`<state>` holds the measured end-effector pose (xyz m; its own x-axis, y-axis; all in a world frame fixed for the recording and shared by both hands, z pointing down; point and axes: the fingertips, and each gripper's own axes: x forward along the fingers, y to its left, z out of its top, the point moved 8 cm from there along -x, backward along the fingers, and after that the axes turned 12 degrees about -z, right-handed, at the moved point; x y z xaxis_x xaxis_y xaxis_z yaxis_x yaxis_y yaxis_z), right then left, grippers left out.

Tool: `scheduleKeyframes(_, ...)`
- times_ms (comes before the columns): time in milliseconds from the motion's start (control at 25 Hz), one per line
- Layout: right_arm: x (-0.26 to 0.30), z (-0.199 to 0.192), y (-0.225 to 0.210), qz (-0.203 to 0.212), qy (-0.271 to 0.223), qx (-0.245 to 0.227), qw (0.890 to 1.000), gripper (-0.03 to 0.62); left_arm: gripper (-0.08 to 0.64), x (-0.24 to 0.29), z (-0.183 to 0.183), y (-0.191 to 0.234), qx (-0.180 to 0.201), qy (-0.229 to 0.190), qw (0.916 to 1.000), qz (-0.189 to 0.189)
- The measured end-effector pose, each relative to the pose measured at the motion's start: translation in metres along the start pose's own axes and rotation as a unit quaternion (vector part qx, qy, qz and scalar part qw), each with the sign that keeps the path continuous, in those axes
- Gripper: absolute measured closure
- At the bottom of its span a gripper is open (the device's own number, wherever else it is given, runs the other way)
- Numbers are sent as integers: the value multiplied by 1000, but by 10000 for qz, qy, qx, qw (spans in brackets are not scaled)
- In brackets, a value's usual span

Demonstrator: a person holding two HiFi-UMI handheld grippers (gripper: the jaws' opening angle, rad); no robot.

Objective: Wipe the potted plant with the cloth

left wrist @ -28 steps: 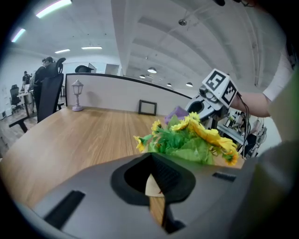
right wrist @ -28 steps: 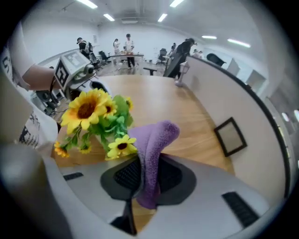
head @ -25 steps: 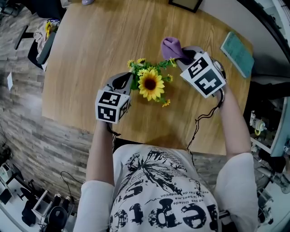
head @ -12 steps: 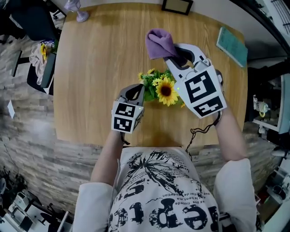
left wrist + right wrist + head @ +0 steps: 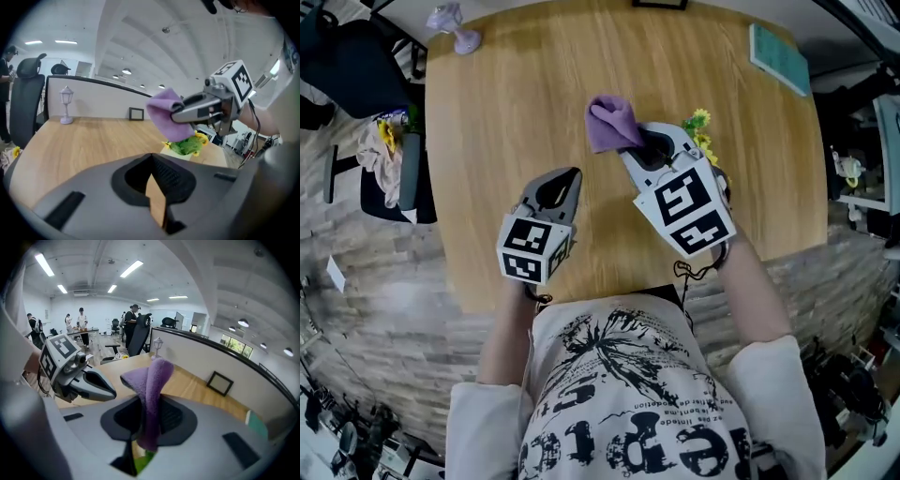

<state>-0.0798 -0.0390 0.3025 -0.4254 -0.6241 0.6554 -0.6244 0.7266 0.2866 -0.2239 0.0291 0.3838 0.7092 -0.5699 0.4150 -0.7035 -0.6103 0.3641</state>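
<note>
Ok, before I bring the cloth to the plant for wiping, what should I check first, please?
1. Grip: ok, the right gripper pinches the cloth between its fingers, loose end sticking out.
2. Free hand: ok, the left gripper has its fingers together, nothing between them.
3. Contact: not ok, head view shows the cloth apart from the flowers of the potted plant.
4. Support: not ok, the left gripper is apart from the potted plant.
5. Upright: cannot tell, the right gripper hides most of the potted plant on the table.
</note>
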Motion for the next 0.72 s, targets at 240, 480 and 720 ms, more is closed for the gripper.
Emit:
scheduleKeyframes(240, 26, -28, 50, -156, 457, 752, 9960, 511, 557, -27, -14, 20, -65, 18, 9999, -113)
scheduleKeyframes(480, 52, -62, 63, -656, 1030, 1384, 9828, 511, 557, -24, -34, 26, -88, 218, 9989, -405)
scheduleKeyframes(720, 67, -83, 65, -957, 1453, 2118, 9617, 511, 557, -15, -36, 28, -72, 230, 9977, -634)
